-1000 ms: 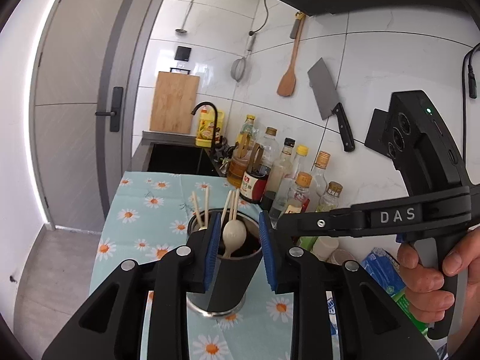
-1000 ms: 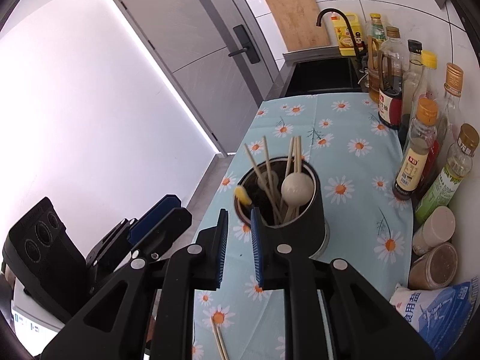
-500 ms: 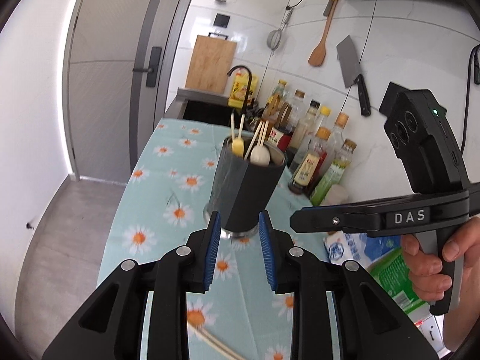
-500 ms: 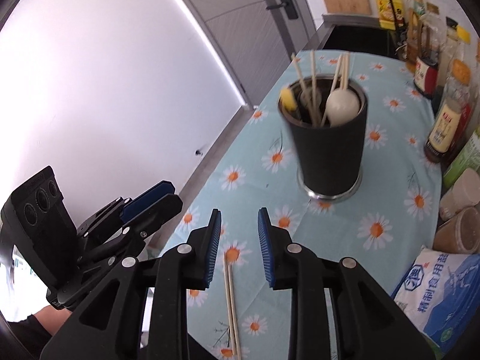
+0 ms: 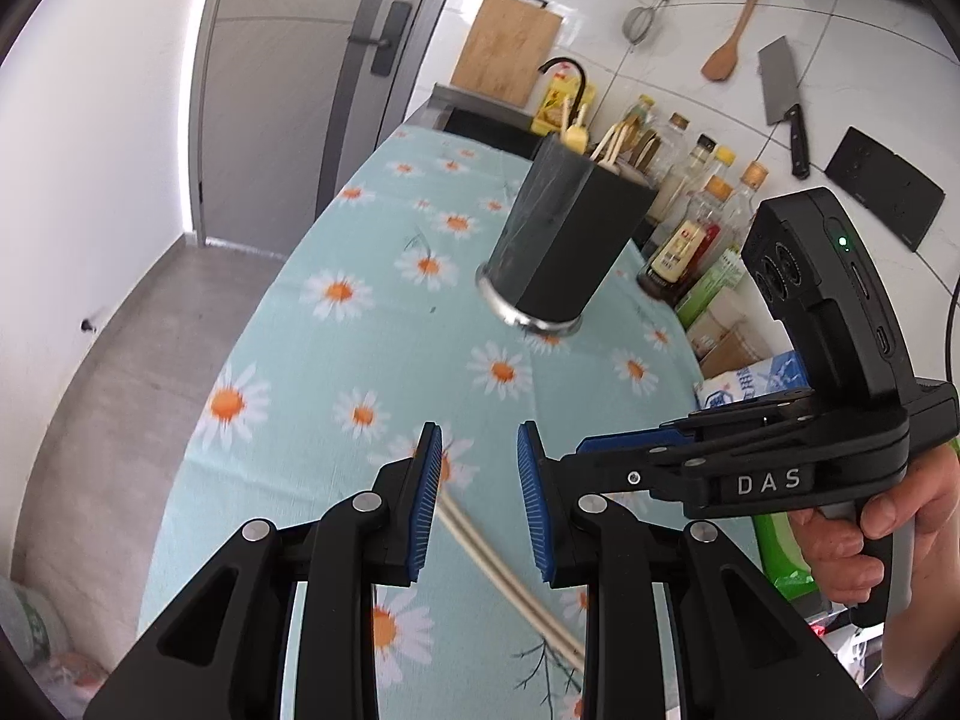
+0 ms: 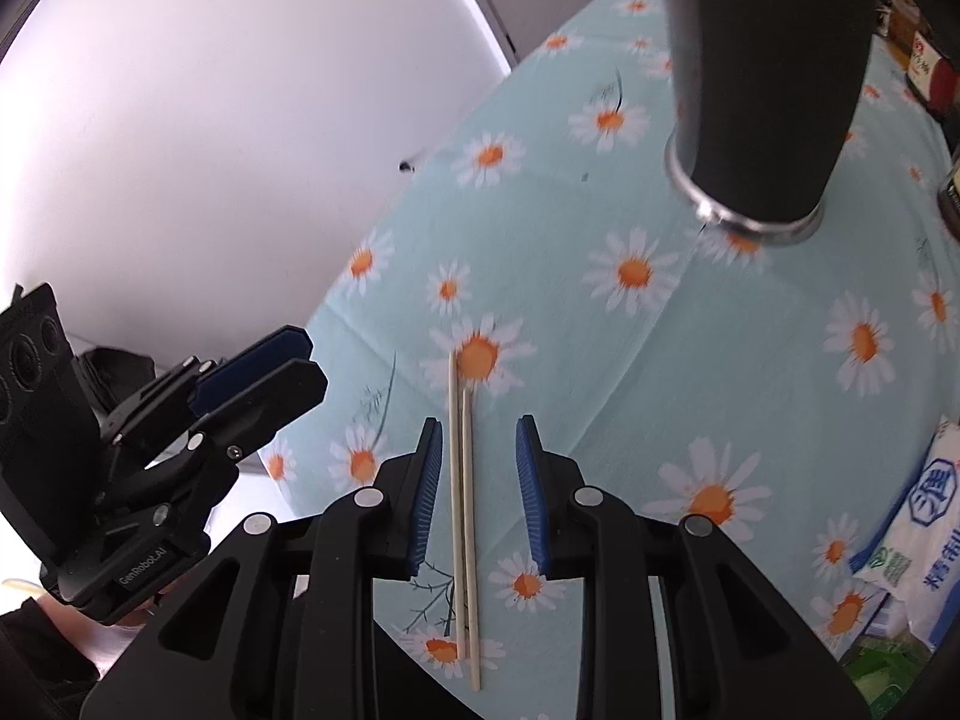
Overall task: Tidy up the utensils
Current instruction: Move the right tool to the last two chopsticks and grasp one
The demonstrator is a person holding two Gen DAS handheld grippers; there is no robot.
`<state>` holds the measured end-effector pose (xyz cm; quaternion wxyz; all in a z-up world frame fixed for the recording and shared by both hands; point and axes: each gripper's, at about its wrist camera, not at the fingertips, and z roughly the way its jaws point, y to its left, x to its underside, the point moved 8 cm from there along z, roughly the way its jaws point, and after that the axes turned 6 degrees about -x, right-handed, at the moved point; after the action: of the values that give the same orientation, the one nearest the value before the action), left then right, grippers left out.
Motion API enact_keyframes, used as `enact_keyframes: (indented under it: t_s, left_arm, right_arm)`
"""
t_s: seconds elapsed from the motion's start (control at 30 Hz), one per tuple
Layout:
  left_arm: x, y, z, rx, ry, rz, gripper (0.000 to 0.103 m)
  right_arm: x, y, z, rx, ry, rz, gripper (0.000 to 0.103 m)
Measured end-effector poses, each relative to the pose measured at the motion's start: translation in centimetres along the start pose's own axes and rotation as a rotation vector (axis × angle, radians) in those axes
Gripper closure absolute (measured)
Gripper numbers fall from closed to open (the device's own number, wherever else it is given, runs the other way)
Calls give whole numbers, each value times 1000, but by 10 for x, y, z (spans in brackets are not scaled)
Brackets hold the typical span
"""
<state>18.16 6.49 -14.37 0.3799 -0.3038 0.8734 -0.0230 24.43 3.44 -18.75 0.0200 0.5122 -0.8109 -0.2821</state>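
A pair of pale wooden chopsticks [image 6: 463, 504] lies on the daisy tablecloth [image 6: 750, 372], side by side. My right gripper [image 6: 474, 492] is open, low over them, with the sticks between its blue pads. The chopsticks also show in the left wrist view [image 5: 510, 570], under my left gripper [image 5: 480, 504], which is open and empty. A black utensil holder [image 5: 564, 246] with a metal base stands further along the table, holding several chopsticks and spoons; it shows in the right wrist view [image 6: 768, 90] too. The right gripper appears at the right of the left wrist view [image 5: 624, 450].
Sauce and oil bottles [image 5: 696, 222] line the tiled wall right of the holder. Bags of salt [image 6: 924, 528] and green packets sit at the right edge. A sink [image 5: 486, 120], cutting board and hanging cleaver are beyond. The table's left edge drops to the floor.
Both grippers have pulled back from the holder and dropped toward the near table. The right gripper now straddles the loose chopsticks, which were further ahead of it before.
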Motion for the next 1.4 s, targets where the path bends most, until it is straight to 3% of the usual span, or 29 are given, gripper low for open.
enact_keyframes:
  t_s: [0.3, 0.5, 0.63, 0.93, 1.4]
  left_arm:
    - [39, 20, 10, -16, 90, -56, 78]
    - [59, 34, 13, -5, 127, -106, 78]
    - [67, 39, 16, 7, 144, -121, 78]
    - [67, 41, 21, 31, 154, -126, 78]
    - [68, 43, 25, 64, 182, -120, 78]
  right_arm:
    - [26, 8, 40, 44, 139, -34, 76]
    - [32, 11, 53, 85, 164, -51, 77]
    - [31, 11, 55, 113, 171, -55, 82]
    - [30, 11, 54, 151, 185, -58, 90]
    - [40, 18, 67, 304, 216, -103, 96]
